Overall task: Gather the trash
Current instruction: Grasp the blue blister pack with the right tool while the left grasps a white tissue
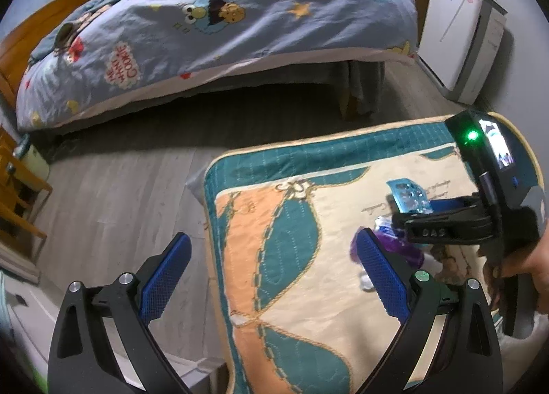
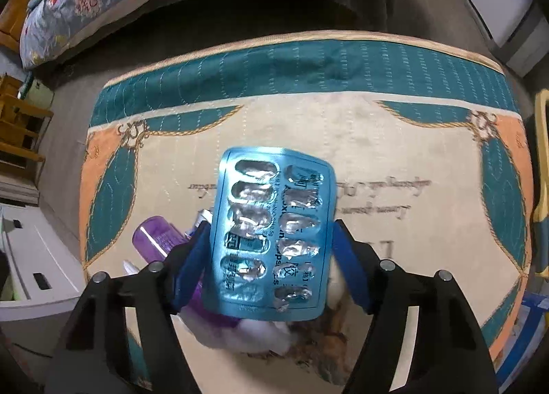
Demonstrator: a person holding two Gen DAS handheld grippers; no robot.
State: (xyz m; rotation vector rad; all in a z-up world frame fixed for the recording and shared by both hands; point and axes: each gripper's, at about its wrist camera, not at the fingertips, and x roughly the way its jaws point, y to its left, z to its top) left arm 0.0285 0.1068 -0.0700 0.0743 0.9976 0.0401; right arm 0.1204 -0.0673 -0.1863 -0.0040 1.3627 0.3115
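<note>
My right gripper (image 2: 271,239) is shut on a blue empty pill blister pack (image 2: 271,236) and holds it above a patterned mat (image 2: 394,160). The same pack (image 1: 410,197) and right gripper (image 1: 442,219) show at the right of the left wrist view. Below it on the mat lie a purple bottle (image 2: 158,238), a small white tube (image 2: 132,269) and crumpled white tissue (image 2: 260,334). My left gripper (image 1: 274,257) is open and empty, over the mat's left edge, with the purple bottle (image 1: 405,250) just beyond its right finger.
A bed with a blue cartoon duvet (image 1: 223,23) stands behind the mat. A white appliance (image 1: 456,40) is at the far right. Wooden furniture (image 1: 17,195) and a white unit (image 2: 37,267) are at the left. Grey wood floor (image 1: 120,195) surrounds the mat.
</note>
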